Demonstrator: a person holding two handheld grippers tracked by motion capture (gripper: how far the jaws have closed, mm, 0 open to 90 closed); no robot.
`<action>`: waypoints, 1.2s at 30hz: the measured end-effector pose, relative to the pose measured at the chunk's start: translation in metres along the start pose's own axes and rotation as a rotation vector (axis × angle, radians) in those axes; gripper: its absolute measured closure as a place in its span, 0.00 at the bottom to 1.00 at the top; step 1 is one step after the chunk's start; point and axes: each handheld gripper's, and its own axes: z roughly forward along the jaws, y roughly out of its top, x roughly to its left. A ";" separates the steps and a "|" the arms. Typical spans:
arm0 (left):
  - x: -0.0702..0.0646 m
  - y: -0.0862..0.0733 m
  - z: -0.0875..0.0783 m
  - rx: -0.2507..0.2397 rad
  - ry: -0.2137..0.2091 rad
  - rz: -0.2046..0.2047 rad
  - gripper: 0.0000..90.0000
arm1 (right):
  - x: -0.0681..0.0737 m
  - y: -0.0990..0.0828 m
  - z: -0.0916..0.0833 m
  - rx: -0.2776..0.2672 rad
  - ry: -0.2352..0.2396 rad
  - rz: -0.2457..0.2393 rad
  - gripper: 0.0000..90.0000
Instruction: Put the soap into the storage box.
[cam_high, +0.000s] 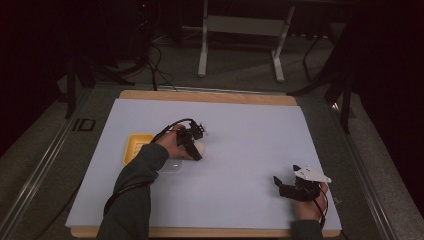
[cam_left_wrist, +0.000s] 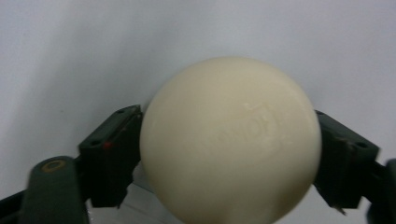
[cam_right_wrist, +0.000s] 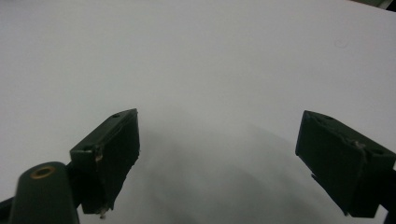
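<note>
- Between the jaws of the left gripper (cam_left_wrist: 229, 163) sits a cream oval soap bar (cam_left_wrist: 231, 140), both pads pressed against its sides; the grip looks made.
- From the high view, the soap bar (cam_high: 199, 146) lies near the middle of the white tabletop (cam_high: 250, 130), just right of a yellow dish (cam_high: 135, 147), with a clear plastic piece (cam_high: 170, 166) close in front of the hand.
- Off at the near right edge, the right gripper (cam_high: 286, 186) rests apart from the work, its jaws standing wide with nothing between them.
- Judging by this, the step in hand is the pickup; next comes a steady lift and a short carry, likely toward the dish, without letting the smooth, rounded bar slip.
</note>
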 end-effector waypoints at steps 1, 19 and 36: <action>-0.001 0.000 0.000 0.005 0.004 -0.001 0.26 | 0.000 0.000 0.000 0.000 0.000 0.000 0.15; -0.011 -0.002 -0.004 0.115 -0.011 0.058 0.26 | 0.000 0.000 0.000 0.004 -0.002 -0.005 0.15; -0.012 0.003 -0.002 0.174 -0.013 0.065 0.25 | 0.000 0.000 0.000 0.005 -0.003 -0.006 0.15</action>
